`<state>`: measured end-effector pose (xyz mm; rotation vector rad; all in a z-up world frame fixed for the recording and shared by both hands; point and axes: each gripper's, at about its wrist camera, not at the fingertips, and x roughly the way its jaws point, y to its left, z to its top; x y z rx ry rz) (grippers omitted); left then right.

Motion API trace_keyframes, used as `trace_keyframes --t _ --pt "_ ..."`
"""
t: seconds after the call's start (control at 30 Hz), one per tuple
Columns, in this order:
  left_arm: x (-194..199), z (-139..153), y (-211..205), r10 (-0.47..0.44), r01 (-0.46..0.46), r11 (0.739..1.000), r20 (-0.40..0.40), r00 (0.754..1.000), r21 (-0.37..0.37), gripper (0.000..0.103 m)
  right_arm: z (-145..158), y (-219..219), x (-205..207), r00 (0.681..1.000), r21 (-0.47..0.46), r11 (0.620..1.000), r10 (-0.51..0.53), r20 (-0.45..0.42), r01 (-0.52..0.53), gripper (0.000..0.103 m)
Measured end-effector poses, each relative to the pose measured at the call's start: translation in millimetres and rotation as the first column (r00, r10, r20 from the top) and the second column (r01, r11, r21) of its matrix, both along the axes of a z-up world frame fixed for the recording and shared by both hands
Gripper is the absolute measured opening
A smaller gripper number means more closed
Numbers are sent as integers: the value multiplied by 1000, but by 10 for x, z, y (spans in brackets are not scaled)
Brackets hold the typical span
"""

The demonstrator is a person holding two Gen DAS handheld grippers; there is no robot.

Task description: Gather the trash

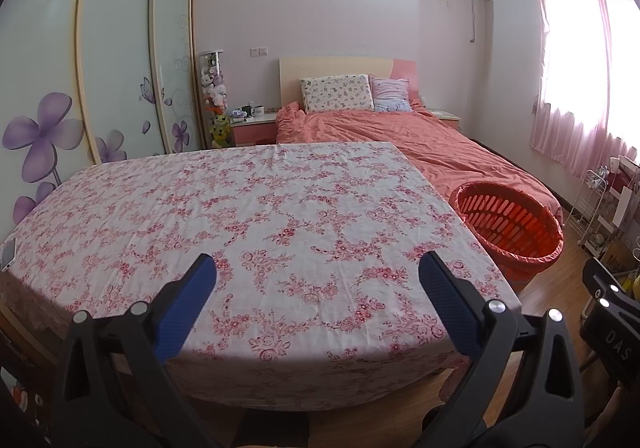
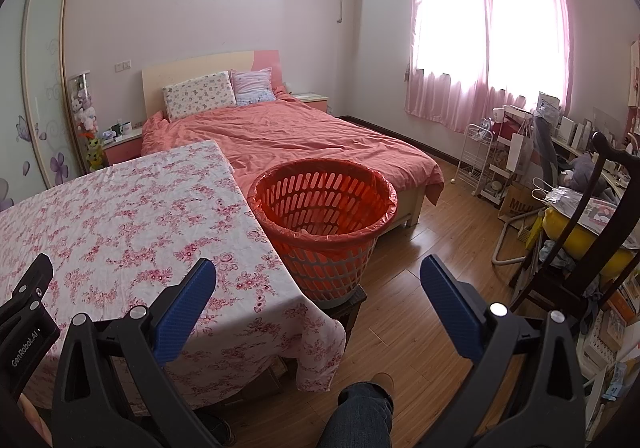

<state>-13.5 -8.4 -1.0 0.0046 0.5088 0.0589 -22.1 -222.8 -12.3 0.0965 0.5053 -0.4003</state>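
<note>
At the bottom of the left wrist view the left hand-held gripper is seen with its blue ribbed pads spread wide and nothing between them; the right hand-held gripper is likewise held apart and empty at the bottom of its view. A denim-clad knee is visible at the lower centre there. Just beyond the grippers the table is spread with a thin, creased cotton cloth printed in red flowers; no trash can be made out on it, only a small flat object at the left edge, too cropped to identify. At centre frame in the right view the basket is found just beside the table's corner: round, tapered, of slotted orange plastic, lined with a thin glossy bag folded over the rim. Something pale may lie inside, though this cannot be told surely. The collecting is judged either barely begun or finished. Farther back, a bed under a rumpled coral quilt is seen.
</note>
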Motion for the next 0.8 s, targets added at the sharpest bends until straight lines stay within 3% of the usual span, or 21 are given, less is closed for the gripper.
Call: trace_keyframes --t 0.8 --pt "-3 5 41 3 -3 1000 -1 1000 2 99 7 7 4 1000 0 1000 0 -1 0 101"
